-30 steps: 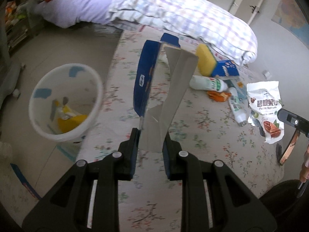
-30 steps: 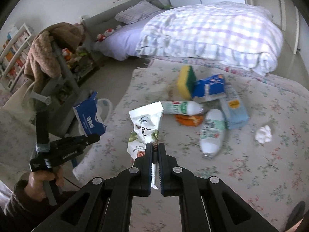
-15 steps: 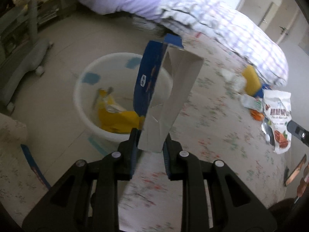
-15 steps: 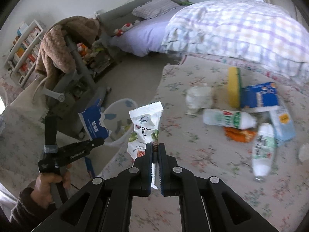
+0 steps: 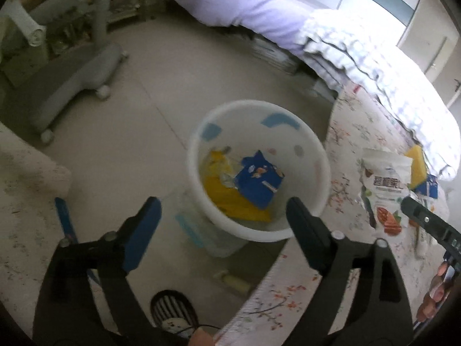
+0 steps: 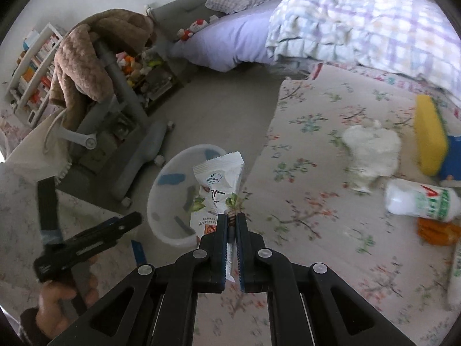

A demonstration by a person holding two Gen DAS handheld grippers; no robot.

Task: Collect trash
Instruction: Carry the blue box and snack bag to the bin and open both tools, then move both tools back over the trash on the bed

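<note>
The left gripper [image 5: 222,204] hung over the white bin [image 5: 311,144] on the floor, its jaws opening wide with nothing between them. Down inside the bin lay a blue carton [image 5: 259,181], resting on yellow wrapping [image 5: 233,201]; the carton carried small print, but it was too blurred to read. The bin's wall wore blue tape patches [image 5: 279,121].

Over on the right, the right gripper [image 6: 232,225] had its jaws pressed together on the lower edge of a white snack pouch [image 6: 217,184], which stood up in front of the bin's near rim in that camera's view. From the left camera, the same pouch showed a band of Chinese characters with a smaller line beneath and red-brown nuts pictured below; the characters could not be made out for certain. On its other face sat a round badge with small lettering, unreadable, plus green leaves.

The rest of the trash waited on the floral mat [image 6: 317,230] beside the bin: a crumpled white tissue [image 6: 371,150], a yellow sponge [image 6: 429,135] on edge, a blue pack [image 6: 453,155] just behind it, a white bottle [image 6: 420,199] lying on its side with a green and red label, lettering blurred, and an orange wrapper [image 6: 438,230] just below the bottle.
</note>
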